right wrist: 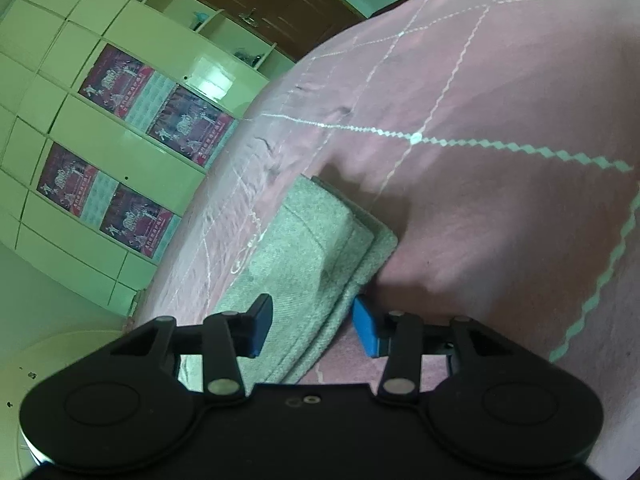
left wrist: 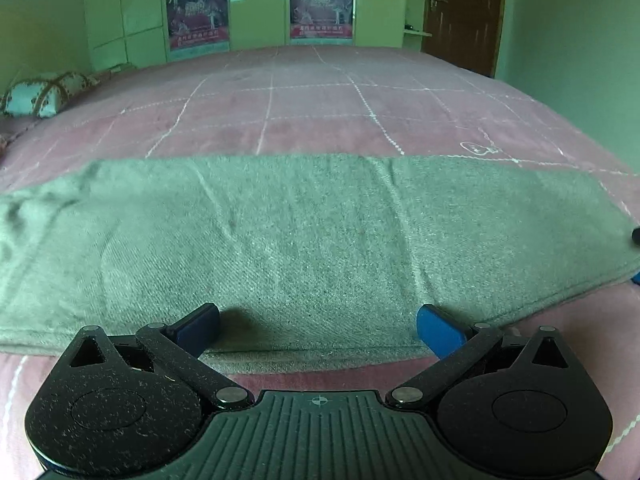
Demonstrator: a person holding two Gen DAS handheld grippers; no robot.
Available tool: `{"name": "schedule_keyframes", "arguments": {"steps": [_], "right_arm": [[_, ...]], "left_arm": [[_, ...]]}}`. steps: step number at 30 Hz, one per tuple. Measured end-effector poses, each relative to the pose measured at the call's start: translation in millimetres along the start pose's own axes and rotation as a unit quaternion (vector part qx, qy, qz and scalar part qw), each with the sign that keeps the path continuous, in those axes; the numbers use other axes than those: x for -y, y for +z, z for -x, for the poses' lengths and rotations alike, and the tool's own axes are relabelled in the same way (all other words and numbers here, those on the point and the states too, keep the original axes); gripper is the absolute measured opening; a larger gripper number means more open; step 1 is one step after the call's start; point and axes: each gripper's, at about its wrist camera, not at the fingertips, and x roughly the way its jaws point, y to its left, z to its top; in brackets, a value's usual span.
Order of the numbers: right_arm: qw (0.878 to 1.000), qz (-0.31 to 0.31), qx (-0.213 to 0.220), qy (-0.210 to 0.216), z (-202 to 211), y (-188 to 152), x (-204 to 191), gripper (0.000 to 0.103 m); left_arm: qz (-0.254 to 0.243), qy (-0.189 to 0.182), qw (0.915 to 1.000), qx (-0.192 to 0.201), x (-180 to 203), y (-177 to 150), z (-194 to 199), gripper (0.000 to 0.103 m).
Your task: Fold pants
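Note:
Grey-green pants (left wrist: pixel 320 232) lie as a long flat band across the pink bedspread (left wrist: pixel 320 100), running left to right in the left wrist view. My left gripper (left wrist: pixel 318 316) hovers over the band's near edge, jaws wide open with nothing pinched between its blue pads. In the right wrist view the pants (right wrist: pixel 304 240) show their layered end, with two stacked hems. My right gripper (right wrist: pixel 312 314) straddles that end's near edge. Its jaws stand partly apart with the cloth lying loose between the blue pads (right wrist: pixel 366 332).
The bedspread (right wrist: pixel 500 120) has white stitched grid lines and spreads beyond the pants. A patterned pillow (left wrist: pixel 40 96) sits at the far left. A pale wardrobe with posters (left wrist: pixel 196 12) and a brown door (left wrist: pixel 464 12) stand behind the bed.

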Motion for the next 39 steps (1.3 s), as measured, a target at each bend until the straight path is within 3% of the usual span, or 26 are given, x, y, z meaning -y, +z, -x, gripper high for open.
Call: {"name": "schedule_keyframes", "arguments": {"steps": [4, 12, 17, 19, 22, 26, 29, 31, 33, 37, 39], "right_arm": [[0.999, -0.033, 0.01, 0.01, 3.0, 0.6, 9.7, 0.024], [0.998, -0.053, 0.016, -0.011, -3.1, 0.4, 15.2, 0.012], [0.999, 0.018, 0.029, -0.036, -0.8, -4.2, -7.3, 0.008], [0.998, 0.044, 0.044, -0.03, 4.8, -7.1, -21.4, 0.008], [0.996, 0.074, 0.054, -0.014, 12.2, -11.7, -48.5, 0.007], [0.987, 0.152, 0.045, 0.016, 6.4, -32.9, -111.1, 0.007], [0.977, 0.209, 0.027, 0.039, -12.5, -69.9, -166.7, 0.007], [0.968, 0.246, 0.01, 0.054, -30.3, -105.0, -204.8, 0.007], [0.956, 0.283, -0.012, 0.077, -48.7, -148.2, -241.3, 0.007], [0.928, 0.349, -0.07, 0.114, -80.4, -238.6, -296.2, 0.007], [0.897, 0.396, -0.129, 0.146, -99.0, -293.1, -310.7, 0.023]], "left_arm": [[-0.003, 0.007, 1.0, 0.002, 3.0, -1.4, -0.9, 0.103], [-0.002, 0.007, 1.0, 0.006, 1.5, -3.1, -2.6, 0.103], [-0.02, 0.025, 0.9995, 0.009, 9.0, -3.8, -6.2, 0.103], [-0.004, 0.002, 1.0, 0.008, -1.1, 1.4, -1.1, 0.103], [0.006, 0.007, 0.9993, 0.035, -45.2, 3.1, 15.8, 0.103], [0.04, 0.043, 0.9967, 0.056, -158.3, -1.7, 33.7, 0.103], [0.093, 0.08, 0.9892, 0.08, -253.5, -8.1, 51.5, 0.103], [0.123, 0.083, 0.9852, 0.086, -304.9, -16.0, 61.5, 0.103], [0.138, 0.078, 0.9833, 0.09, -340.0, -28.9, 71.4, 0.103], [0.147, 0.105, 0.9782, 0.102, -377.2, -56.6, 83.6, 0.103], [0.18, 0.114, 0.9718, 0.1, -392.6, -66.7, 80.3, 0.103]]}}
